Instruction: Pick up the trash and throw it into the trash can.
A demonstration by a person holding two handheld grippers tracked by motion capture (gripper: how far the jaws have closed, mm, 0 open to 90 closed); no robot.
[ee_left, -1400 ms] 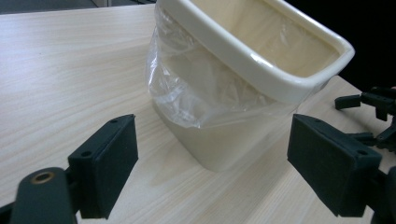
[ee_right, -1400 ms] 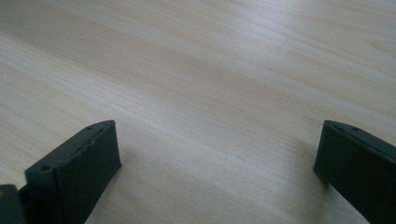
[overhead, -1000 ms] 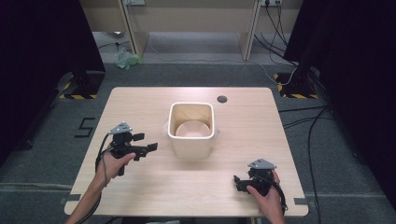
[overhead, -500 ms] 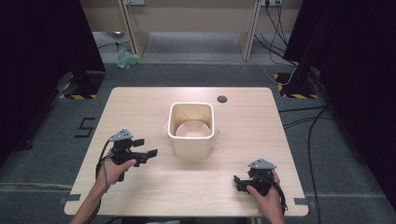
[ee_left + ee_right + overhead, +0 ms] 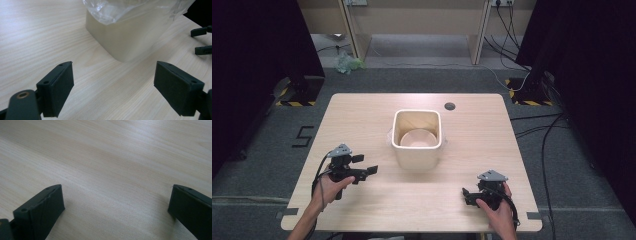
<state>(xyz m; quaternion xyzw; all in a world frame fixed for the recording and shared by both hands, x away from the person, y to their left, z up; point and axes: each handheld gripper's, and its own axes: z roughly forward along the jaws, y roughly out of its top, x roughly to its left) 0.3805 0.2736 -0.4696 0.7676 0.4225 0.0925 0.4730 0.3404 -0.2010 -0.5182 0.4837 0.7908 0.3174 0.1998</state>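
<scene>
My left gripper (image 5: 364,166) hangs wide open and empty just above the surface (image 5: 362,115), near the left edge, its jaws aimed at the cream bin (image 5: 417,150) with a clear plastic liner (image 5: 117,10) at the middle of the surface. My right gripper (image 5: 468,195) sits near the front right corner, jaws also spread wide, holding nothing, well apart from the bin.

The left gripper (image 5: 366,166) sits in the person's left hand (image 5: 330,186), just left of the bin (image 5: 416,160) and below its near corner, jaws spread wide and pointing toward it. The right gripper (image 5: 466,195), held in the right hand (image 5: 495,211) (lower right of the bin, well apart), has jaws wide apart too.
</scene>
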